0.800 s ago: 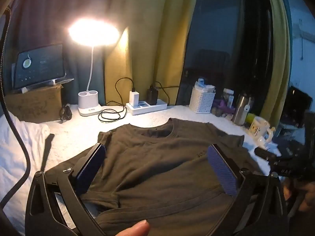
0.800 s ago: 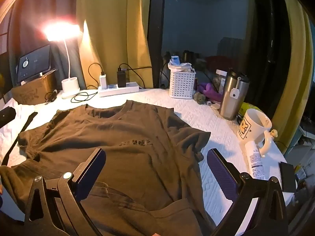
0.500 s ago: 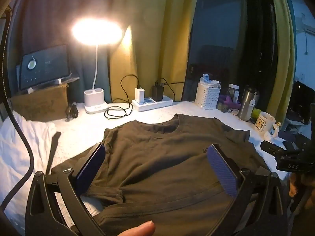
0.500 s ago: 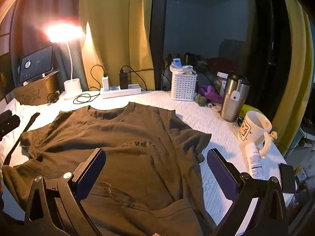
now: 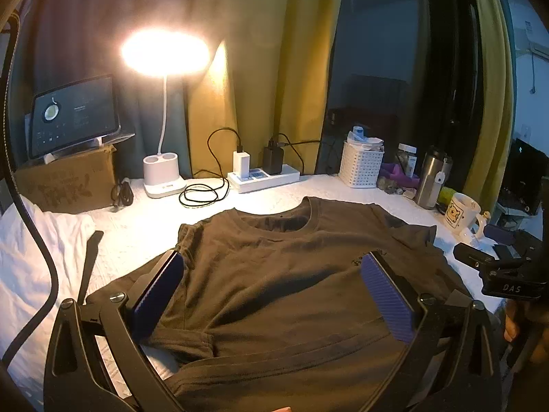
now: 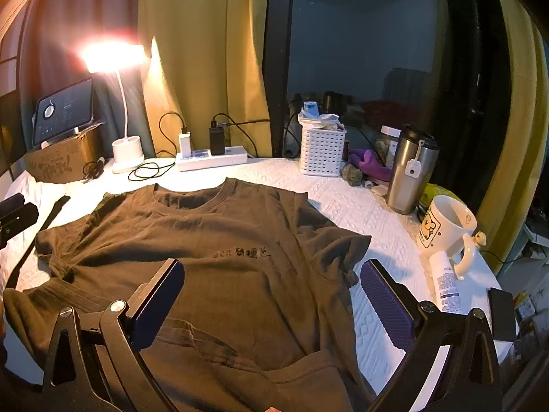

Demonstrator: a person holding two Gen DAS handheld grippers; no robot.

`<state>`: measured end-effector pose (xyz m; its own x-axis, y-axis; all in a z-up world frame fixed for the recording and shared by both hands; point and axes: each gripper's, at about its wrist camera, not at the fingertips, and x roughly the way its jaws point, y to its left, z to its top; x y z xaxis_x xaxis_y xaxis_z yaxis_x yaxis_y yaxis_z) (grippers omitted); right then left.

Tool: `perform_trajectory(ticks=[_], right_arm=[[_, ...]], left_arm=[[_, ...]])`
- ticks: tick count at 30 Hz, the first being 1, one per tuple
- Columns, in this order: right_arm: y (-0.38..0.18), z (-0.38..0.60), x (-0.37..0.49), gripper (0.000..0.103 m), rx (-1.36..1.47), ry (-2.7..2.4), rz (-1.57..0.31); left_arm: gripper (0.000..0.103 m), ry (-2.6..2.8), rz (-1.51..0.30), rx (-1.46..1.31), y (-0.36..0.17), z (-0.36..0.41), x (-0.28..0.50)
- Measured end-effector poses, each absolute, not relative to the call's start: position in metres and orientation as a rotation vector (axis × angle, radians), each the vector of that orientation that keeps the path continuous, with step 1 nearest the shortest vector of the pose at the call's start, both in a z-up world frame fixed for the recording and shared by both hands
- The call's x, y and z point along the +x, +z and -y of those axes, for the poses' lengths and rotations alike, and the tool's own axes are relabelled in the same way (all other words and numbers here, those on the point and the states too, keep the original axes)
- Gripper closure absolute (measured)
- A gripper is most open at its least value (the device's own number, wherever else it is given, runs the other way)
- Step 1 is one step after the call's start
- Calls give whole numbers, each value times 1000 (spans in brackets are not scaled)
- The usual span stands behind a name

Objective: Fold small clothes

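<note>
- Both grippers have pulled back and up since the earlier frames, so more of the table shows past the shirt.
- Dark shirt (image 6: 212,240) lies face up and spread on the white table (image 6: 370,213), collar toward the lamp (image 5: 164,51), hem folded over near the camera.
- Left gripper (image 5: 271,295) hovers over the shirt's left half, jaws wide apart, nothing between them.
- Right gripper (image 6: 271,295) hovers over the right sleeve edge, jaws equally wide apart, holding nothing.
- Mug (image 6: 446,226) and steel tumbler (image 6: 411,171) stand right of the shirt, apart from it.
</note>
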<state>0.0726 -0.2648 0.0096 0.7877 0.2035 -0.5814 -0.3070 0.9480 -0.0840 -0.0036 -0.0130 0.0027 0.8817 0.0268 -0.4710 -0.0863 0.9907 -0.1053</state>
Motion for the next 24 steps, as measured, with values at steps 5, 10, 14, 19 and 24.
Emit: perform_trajectory(ticks=[5,10,14,19,24], right_arm=[[8,264,77,0,-178,283,-609],[8,264,77,0,-178,282,-610],[7,264,78,0,-178,282,-610],[7,264,78,0,-178,282,-610],[7,263,78,0,-178,284,-612]], left_arm=[[1,58,-488,-121,3,12,-2],[1,59,-486,-119,3,11,-2],[1,57,-492,-114,0,9,0],[1,54,-493,-112,-1,8,1],[1,55,-493,-112,-1,8,1]])
